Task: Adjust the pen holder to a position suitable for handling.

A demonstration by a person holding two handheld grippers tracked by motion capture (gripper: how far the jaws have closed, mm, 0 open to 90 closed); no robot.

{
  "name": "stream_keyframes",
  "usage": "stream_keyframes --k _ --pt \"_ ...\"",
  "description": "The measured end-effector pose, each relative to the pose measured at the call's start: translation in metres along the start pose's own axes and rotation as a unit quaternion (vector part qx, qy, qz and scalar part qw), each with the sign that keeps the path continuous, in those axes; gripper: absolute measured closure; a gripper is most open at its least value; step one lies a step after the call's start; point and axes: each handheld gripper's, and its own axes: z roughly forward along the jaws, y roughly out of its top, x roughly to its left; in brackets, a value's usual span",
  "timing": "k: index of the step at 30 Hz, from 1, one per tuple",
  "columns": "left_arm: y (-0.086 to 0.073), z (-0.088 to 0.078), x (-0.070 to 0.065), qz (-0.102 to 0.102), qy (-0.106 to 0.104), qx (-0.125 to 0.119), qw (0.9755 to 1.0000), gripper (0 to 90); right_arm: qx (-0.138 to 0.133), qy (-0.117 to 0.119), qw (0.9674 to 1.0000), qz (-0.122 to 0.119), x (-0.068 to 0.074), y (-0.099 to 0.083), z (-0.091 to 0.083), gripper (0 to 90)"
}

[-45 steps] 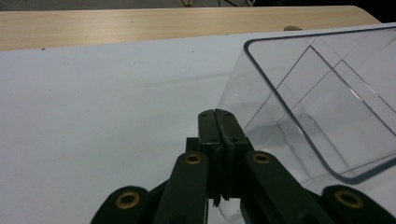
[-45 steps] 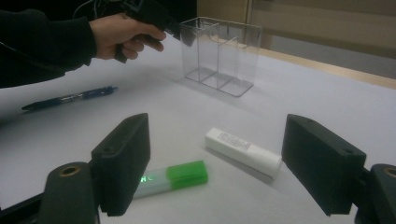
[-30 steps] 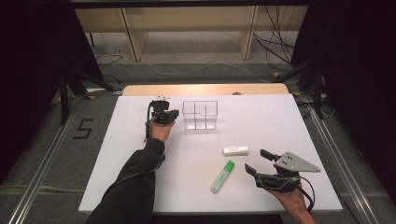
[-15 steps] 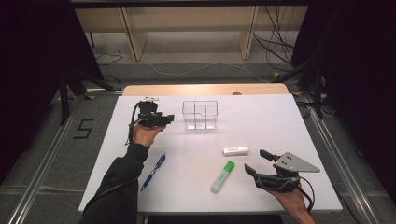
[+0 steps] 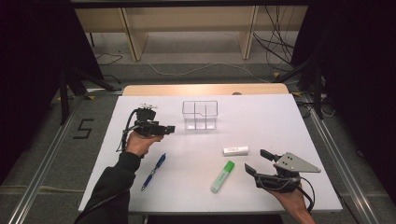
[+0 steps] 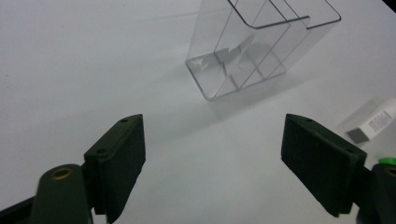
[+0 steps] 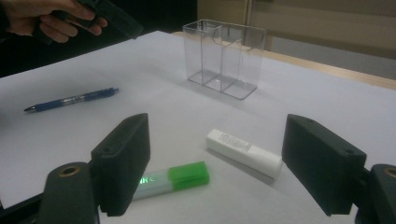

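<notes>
The white worktop (image 5: 261,112) spreads wide, and toward its far middle stands the clear organiser (image 5: 200,115), upright, its compartments empty. Left of it hover the left tongs (image 5: 169,129), pointing right at the organiser — jaws have just been opening, and they stand wide with nothing between them. At the near right, the right tongs (image 5: 256,162) hang low over the worktop, jaws spread wide as well, nothing gripped. Just left of them lies the green highlighter (image 5: 222,176), angled, cap end toward the far side. Near left, the blue pen (image 5: 154,171) lies flat on the worktop — below the left hand (image 5: 138,143), clear of the tongs. The white eraser (image 5: 235,150) lies just beyond the highlighter.
</notes>
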Motion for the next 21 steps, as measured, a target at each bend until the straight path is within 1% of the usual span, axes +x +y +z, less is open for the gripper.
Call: stream_keyframes --k 4,7,9,11,14,18,19,21 --pt "-0.004 -0.007 -0.002 0.013 0.002 0.009 0.9999 19.8 0.000 0.001 1.0000 0.002 0.000 0.000 0.001 24.4" --pt "-0.006 -0.010 -0.002 0.016 0.001 0.014 0.9998 19.3 0.000 0.001 1.0000 0.000 0.000 0.000 0.001 24.4" --pt "-0.009 -0.009 -0.002 0.012 0.001 0.015 0.9998 19.3 0.001 0.001 1.0000 0.001 0.001 0.000 0.001 24.4" --pt "-0.011 -0.010 -0.002 0.020 0.002 0.023 0.9995 19.3 0.001 0.001 1.0000 -0.002 0.001 0.000 0.001 24.4" --pt "-0.015 -0.013 -0.005 0.026 0.005 0.028 0.9993 19.3 0.000 0.002 1.0000 0.000 0.001 0.000 0.001 24.4" --pt "-0.021 -0.017 -0.005 0.027 0.002 0.035 0.9990 19.3 0.002 0.003 1.0000 -0.001 0.001 0.000 0.001 24.4" --pt "-0.022 -0.017 -0.006 0.025 0.003 0.036 0.9990 19.3 0.002 0.003 1.0000 -0.002 0.001 0.000 0.001 24.4" --pt "-0.025 -0.019 -0.006 0.034 0.010 0.044 0.9984 19.3 0.002 0.002 1.0000 -0.003 0.002 0.000 0.001 24.4"
